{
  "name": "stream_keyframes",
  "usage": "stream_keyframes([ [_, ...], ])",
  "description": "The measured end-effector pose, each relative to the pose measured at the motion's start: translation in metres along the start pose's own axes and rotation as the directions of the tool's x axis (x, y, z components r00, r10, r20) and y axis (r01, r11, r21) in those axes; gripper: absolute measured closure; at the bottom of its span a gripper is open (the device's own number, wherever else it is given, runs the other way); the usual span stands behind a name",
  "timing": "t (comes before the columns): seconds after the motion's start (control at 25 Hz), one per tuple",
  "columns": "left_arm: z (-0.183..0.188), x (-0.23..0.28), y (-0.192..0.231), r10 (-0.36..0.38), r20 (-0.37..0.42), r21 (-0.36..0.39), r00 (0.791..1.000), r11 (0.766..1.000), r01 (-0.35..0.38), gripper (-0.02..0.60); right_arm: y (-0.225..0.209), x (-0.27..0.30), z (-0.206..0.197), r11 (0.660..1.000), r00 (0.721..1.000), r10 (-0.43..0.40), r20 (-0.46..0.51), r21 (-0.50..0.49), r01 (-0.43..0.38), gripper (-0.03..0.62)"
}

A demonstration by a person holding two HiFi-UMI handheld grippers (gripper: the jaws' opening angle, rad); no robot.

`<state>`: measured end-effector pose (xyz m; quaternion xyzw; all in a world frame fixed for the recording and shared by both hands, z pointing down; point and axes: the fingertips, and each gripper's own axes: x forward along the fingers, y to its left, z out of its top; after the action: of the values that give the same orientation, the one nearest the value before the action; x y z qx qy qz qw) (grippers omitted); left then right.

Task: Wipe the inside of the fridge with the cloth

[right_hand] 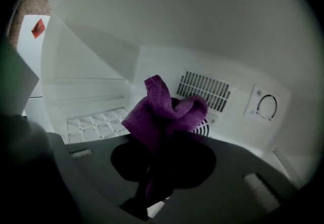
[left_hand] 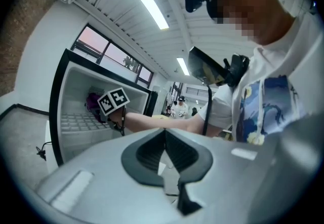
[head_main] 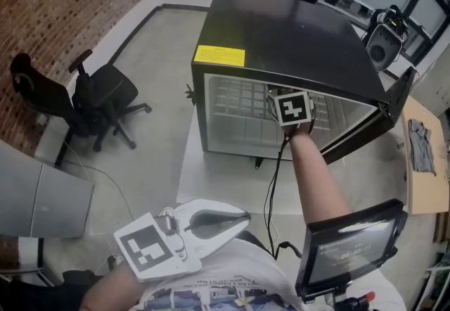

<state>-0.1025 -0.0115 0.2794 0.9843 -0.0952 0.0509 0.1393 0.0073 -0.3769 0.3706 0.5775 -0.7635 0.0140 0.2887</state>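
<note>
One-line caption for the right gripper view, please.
Right tongs clamp a purple cloth inside the white fridge, facing its rear vent and dial.

Nubbly purple cloth (right_hand: pixel 164 112); smooth white plastic inside fridge (right_hand: pixel 96 40).

Crumpled purple cloth (right_hand: pixel 164 111) inside the open black fridge (head_main: pixel 295 42).

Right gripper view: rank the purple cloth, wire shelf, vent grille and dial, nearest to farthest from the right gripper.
1. purple cloth, clamped between the jaws of the right gripper.
2. wire shelf, lower left.
3. vent grille and dial, both on the back wall, dial to the right: too close to call.
</note>
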Motion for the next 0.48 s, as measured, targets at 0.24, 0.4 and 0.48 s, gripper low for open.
stream_keyframes([
  [0.24,0.000,-0.018,0.005,0.057,0.021,-0.018,0.998,0.998,-0.057,0.575,0.048,0.015,0.025,0.995,0.995,0.099,0.027,-0.012,-0.098,0.516],
  [0.4,-0.004,-0.030,0.007,0.097,0.021,-0.022,0.995,0.995,-0.096,0.575,0.076,0.023,0.039,0.988,0.987,0.152,0.043,-0.011,-0.152,0.516],
  [0.48,-0.006,-0.035,0.007,0.111,0.018,-0.021,0.994,0.994,-0.111,0.575,0.088,0.024,0.044,0.984,0.982,0.178,0.056,0.004,-0.178,0.516],
])
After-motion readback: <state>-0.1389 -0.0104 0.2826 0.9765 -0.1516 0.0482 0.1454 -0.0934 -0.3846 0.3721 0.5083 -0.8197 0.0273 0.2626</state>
